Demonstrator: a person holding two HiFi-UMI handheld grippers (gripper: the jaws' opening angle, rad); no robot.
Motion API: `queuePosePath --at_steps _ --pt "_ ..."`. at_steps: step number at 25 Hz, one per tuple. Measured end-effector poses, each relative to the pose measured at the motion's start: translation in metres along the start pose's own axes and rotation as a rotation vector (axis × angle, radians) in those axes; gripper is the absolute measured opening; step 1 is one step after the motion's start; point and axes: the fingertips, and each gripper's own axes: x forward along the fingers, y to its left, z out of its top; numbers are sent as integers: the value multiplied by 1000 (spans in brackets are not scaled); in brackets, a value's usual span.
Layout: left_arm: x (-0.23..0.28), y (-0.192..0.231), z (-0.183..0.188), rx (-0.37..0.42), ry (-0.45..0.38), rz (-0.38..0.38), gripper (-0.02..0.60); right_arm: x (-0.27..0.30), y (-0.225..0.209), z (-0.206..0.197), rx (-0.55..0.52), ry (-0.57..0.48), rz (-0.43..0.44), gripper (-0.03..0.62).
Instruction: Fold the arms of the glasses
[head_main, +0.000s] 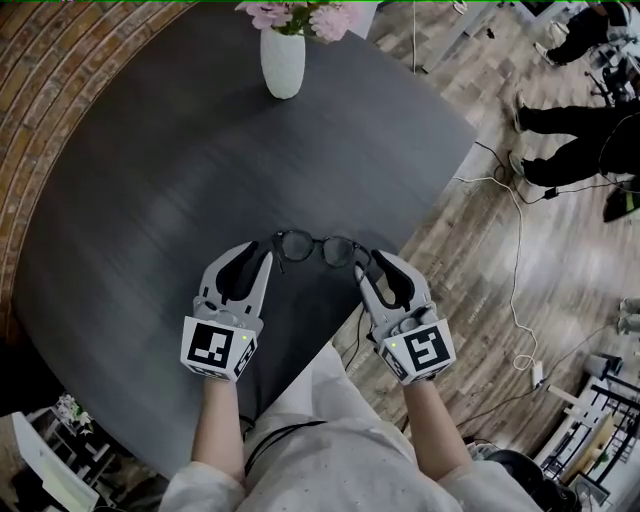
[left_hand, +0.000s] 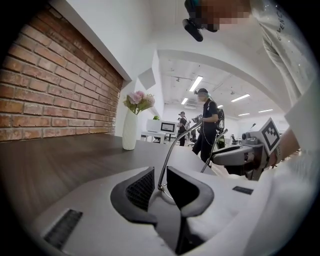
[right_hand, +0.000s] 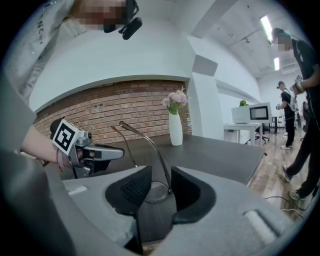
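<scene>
Jaws of the left gripper (left_hand: 160, 176) stand slightly apart around one upright arm of the glasses (head_main: 315, 249). Those of the right gripper (right_hand: 161, 181), likewise parted, bracket the other arm (neither pad visibly pressing). The glasses rest front-down on the dark table (head_main: 150, 200), well apart from the white vase (head_main: 283, 62).

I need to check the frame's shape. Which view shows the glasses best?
The head view: the glasses appear whole, with both lenses and the bridge. The left gripper view shows mainly the two arms standing up, one between its jaws; the right gripper view shows the same, plus part of one lens.
</scene>
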Motion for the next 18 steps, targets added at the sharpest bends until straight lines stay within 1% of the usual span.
queuePosePath --at_steps 3,6,9,11,14,16,18 --pt "5 -1 -3 0 14 -23 74 4 -1 -1 2 -2 -5 110" --pt "8 1 -7 2 23 -20 74 6 -1 -3 -7 1 -12 104" --pt "11 7 -10 -24 25 -18 74 9 -2 -3 -22 -2 -23 77" --pt "14 5 -11 -24 38 -27 75 10 -4 -3 -30 -2 -29 51" --pt "17 1 -13 5 57 -40 80 11 -5 -3 -52 2 -31 28" --pt "18 0 -13 34 66 -45 80 13 -3 -2 -67 11 -26 28" --pt "18 -2 -11 38 73 -51 80 17 -3 -4 -91 21 -21 28"
